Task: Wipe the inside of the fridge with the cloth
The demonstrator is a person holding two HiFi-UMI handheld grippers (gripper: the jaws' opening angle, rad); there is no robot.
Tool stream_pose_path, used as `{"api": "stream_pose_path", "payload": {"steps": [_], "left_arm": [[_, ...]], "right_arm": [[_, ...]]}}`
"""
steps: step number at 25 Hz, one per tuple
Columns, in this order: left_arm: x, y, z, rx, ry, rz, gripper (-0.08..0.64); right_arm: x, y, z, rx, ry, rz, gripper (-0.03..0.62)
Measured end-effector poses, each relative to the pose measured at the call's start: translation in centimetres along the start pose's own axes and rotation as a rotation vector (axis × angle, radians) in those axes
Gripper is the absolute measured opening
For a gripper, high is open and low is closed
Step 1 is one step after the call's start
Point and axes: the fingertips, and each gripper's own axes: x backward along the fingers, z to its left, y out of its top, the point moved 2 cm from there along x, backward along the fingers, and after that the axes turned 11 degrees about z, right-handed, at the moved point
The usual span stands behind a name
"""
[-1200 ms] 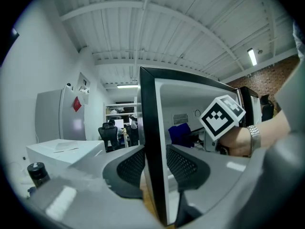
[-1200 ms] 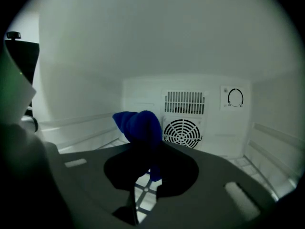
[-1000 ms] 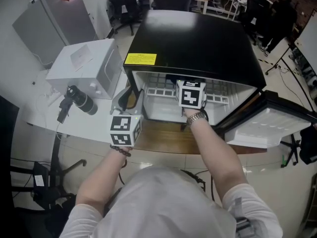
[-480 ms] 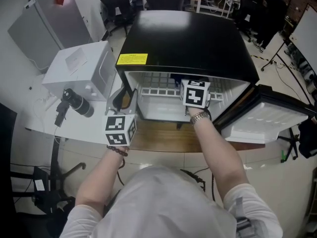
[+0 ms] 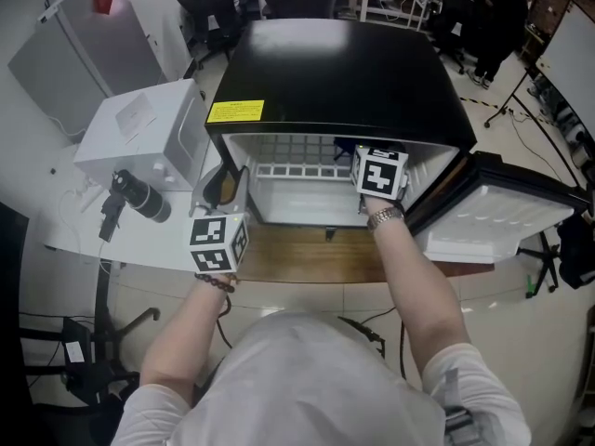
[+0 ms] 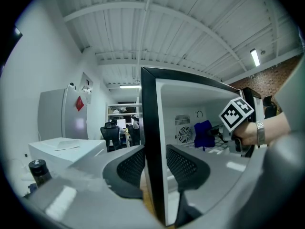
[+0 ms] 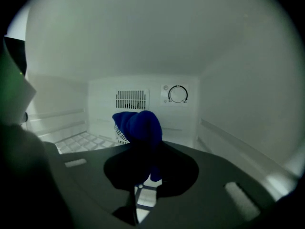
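Observation:
A black mini fridge (image 5: 335, 72) stands open, white inside. My right gripper (image 7: 143, 152) is shut on a blue cloth (image 7: 139, 126) that bunches up above its jaws, deep in the fridge near the right wall. In the head view only its marker cube (image 5: 381, 173) shows under the fridge's top edge. The left gripper view shows the cloth (image 6: 204, 133) ahead of that cube (image 6: 237, 113). My left gripper (image 6: 151, 159) is shut on the front edge of the fridge's left wall (image 6: 150, 128), one jaw on each side; in the head view it (image 5: 227, 189) sits at the opening's left.
The fridge door (image 5: 502, 216) hangs open to the right. A wire shelf (image 5: 297, 170) lies inside, with a fan grille (image 7: 129, 99) and dial (image 7: 177, 94) on the back wall. A white appliance (image 5: 153, 128) and a black bottle (image 5: 139, 196) stand on the left.
My right gripper has slid to the right inside the fridge with the cloth in it. The left gripper has stayed on the wall edge.

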Motion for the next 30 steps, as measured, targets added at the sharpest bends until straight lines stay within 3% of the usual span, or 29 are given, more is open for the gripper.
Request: {"api": "stream_pose_path", "payload": {"steps": [3,7,21,25,30], "left_arm": [[0.0,0.2,-0.8,0.002,0.003,0.001,0.137],[0.0,-0.4,1.0,0.007,0.003,0.002,0.135],[0.0,-0.3,1.0,0.026,0.008,-0.010,0.135],[0.0,0.1,0.1,0.030,0.005,-0.015,0.135],[-0.1,-0.2,1.1,0.036,-0.002,-0.019,0.135]], "right_arm": [[0.2,-0.7,-2.1,-0.019,-0.026,0.023,0.055],[0.0,-1.0,-1.8,-0.030,-0.058,0.035,0.055],[1.2,-0.6,-3.4,-0.022,-0.127,0.003,0.055],[2.2,0.4,-3.8,-0.028,-0.097,-0.039,0.055],[2.8,1.6,0.0,-0.032,-0.010,-0.093,0.055]]}}
